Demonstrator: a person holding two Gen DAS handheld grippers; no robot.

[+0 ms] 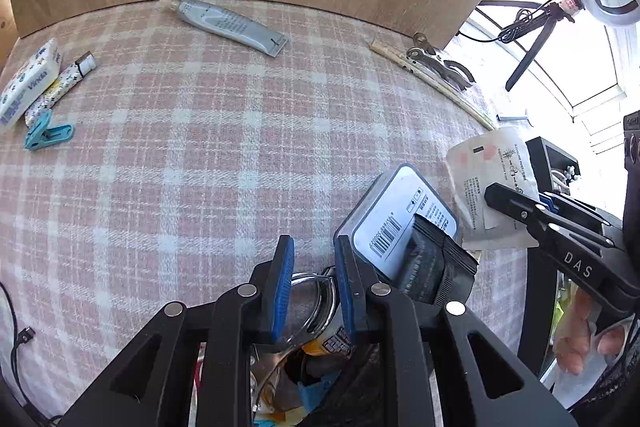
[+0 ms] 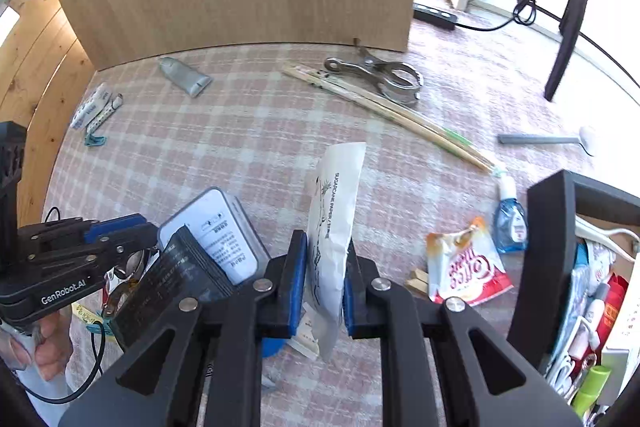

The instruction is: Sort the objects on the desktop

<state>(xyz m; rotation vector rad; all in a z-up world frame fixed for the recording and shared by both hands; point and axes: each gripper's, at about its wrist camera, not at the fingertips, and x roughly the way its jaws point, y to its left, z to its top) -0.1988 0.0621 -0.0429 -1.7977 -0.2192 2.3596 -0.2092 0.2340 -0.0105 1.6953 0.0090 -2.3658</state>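
Blue pads of the right gripper (image 2: 323, 279) press on a white paper sleeve (image 2: 338, 211) that stands upright between them, so this gripper is clamped on the sleeve; just to its right lie a red-and-white sachet (image 2: 466, 265) and a small blue bottle (image 2: 509, 223); further right stands a black organiser box (image 2: 548, 251) crowded with items; ahead of the fingers lie chopsticks (image 2: 384, 103) and a metal clamp (image 2: 384, 77) on the checked tablecloth (image 2: 224, 147); the left gripper (image 1: 314, 287) has its jaws narrowly apart with nothing pinched, over a glass-lidded jar (image 1: 310, 303); right of it leans a grey tin (image 1: 400, 219); far ahead lies a grey tube (image 1: 232, 25); ahead left, a tissue pack (image 1: 28, 83) and teal clip (image 1: 46, 135).
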